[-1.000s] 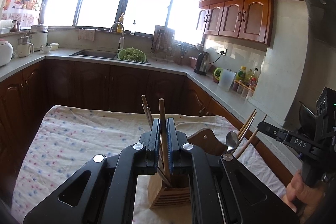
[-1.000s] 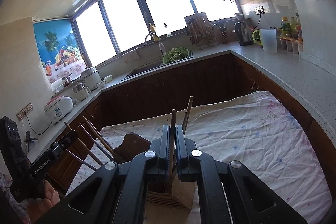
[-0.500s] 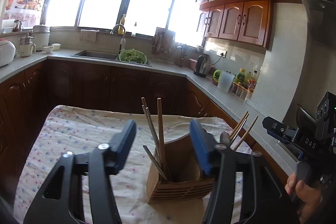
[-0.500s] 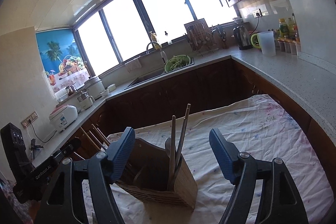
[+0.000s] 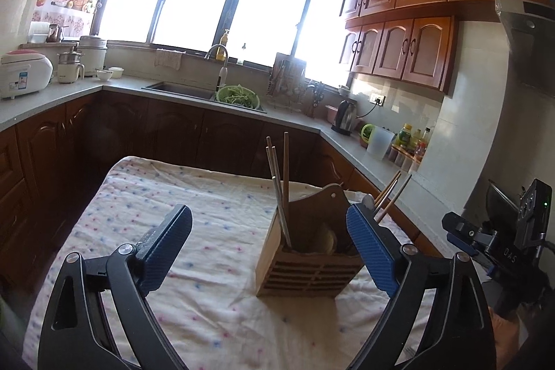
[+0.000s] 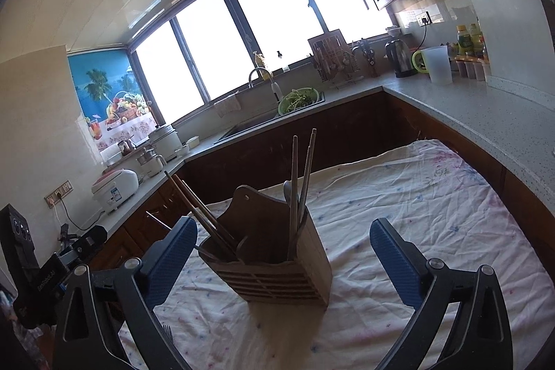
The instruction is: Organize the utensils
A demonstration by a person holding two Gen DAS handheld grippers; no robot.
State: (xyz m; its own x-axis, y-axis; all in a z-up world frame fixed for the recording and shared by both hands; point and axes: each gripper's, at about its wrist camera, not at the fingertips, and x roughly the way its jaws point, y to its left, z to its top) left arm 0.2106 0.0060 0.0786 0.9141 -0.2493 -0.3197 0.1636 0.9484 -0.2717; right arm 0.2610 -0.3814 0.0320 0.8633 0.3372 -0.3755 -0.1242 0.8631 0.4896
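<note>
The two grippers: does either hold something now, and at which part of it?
Nothing is held. The left gripper and right gripper both have jaws wide open, and the chopsticks stand free in the wooden holder.

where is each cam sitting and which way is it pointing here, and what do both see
Left wrist: rides the left gripper, above the table's near side, facing the sink window; its open blue fingers frame the wooden utensil holder; the right gripper's body shows at far right.
Right wrist: rides the right gripper, looking the same way from further right; its open fingers flank the holder; the left gripper's body shows at far left.
Shared: holder, chopsticks, floral tablecloth, sink.
</note>
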